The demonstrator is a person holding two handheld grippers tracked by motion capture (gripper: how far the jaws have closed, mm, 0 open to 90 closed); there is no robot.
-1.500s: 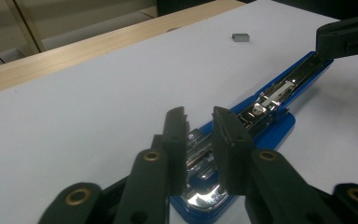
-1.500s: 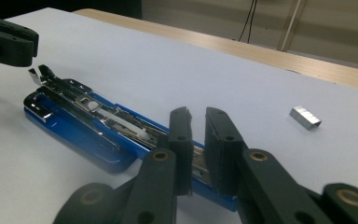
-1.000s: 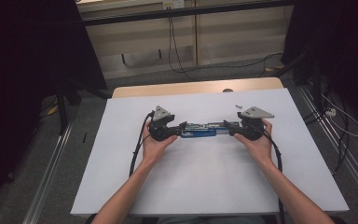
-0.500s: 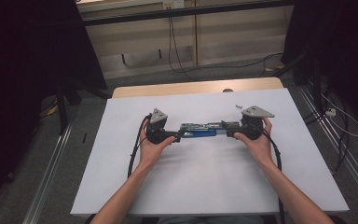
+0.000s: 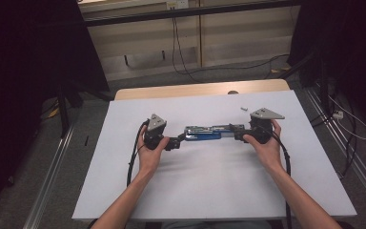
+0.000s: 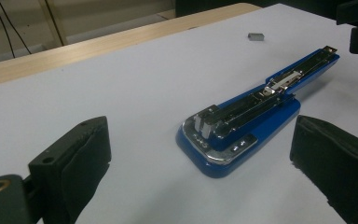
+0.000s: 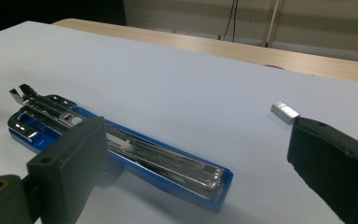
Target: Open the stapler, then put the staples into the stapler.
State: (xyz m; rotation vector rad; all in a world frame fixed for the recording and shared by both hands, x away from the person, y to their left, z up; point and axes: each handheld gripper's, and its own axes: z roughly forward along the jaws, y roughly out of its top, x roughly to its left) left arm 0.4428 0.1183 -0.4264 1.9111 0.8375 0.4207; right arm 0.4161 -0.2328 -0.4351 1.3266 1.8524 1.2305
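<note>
The blue stapler (image 5: 204, 133) lies flat, opened out, on the white table (image 5: 219, 191) between both grippers; left gripper (image 6: 200, 154) and right gripper (image 7: 196, 158) have just spread their jaws wide, gripping nothing; a staple block (image 7: 284, 112) sits nearby.

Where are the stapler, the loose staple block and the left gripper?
stapler (image 6: 242, 123): left gripper view, on its metal staple channel.
staple block (image 7: 284, 112): right gripper view, on its top face.
left gripper (image 5: 175, 142): high view, between its open jaws.
</note>
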